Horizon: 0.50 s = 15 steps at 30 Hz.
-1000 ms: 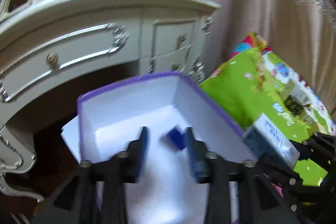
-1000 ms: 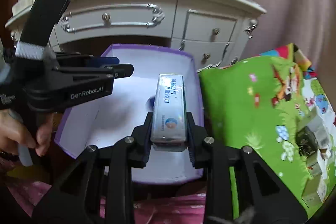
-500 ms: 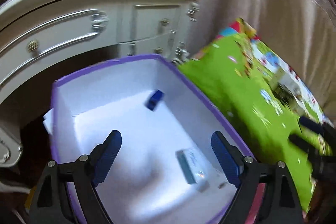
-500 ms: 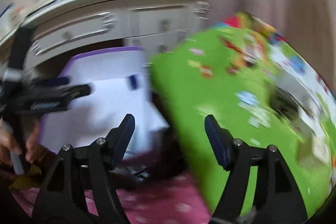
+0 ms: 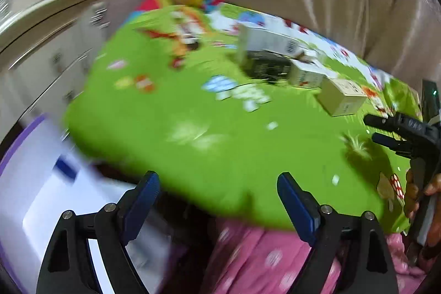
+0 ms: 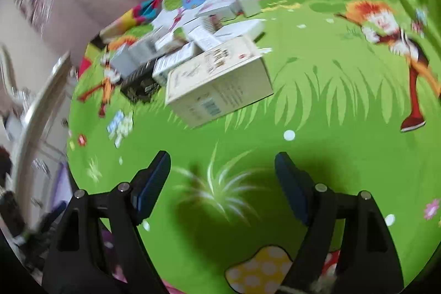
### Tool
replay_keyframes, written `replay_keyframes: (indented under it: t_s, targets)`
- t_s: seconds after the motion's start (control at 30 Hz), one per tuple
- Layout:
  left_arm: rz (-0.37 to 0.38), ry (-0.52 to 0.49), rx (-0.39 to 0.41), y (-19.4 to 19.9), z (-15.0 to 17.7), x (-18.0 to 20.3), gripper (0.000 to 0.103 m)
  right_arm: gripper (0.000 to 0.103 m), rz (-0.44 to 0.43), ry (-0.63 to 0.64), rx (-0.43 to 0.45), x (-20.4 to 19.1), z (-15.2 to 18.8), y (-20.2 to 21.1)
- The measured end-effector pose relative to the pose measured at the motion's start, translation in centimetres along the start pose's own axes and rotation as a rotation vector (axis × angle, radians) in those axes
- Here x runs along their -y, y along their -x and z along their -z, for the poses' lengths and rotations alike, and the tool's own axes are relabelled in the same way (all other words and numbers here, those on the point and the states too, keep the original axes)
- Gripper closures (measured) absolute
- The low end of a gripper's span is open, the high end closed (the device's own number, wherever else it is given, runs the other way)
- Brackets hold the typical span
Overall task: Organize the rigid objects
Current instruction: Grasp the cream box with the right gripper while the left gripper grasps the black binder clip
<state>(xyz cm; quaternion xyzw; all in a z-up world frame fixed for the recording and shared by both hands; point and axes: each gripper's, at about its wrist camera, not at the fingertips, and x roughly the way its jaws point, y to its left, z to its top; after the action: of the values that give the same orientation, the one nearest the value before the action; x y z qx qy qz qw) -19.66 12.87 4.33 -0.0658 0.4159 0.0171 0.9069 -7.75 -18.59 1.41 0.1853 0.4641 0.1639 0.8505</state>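
Bare green mat (image 6: 317,106) ahead of right gripper (image 6: 222,178); cream box (image 6: 217,84) and box pile (image 6: 176,51) block far-left stretch.

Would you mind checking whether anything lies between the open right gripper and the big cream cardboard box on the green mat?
Nothing visible does: only bare green mat lies between the right gripper and the cream cardboard box; the other boxes sit behind it.

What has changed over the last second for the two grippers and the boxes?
The right gripper let go of its long white box into the purple-rimmed white bin and swung right over the green play mat. The left gripper opened and followed. The pile of small cardboard boxes stayed put.
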Motion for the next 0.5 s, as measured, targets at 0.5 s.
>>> replay_keyframes:
  t_s: [0.5]
  targets:
    - [-0.083,-0.06,0.005,-6.9,-1.1,3.8,0.0,0.012,0.343,-0.448,0.084,-3.7,-7.4,-5.2]
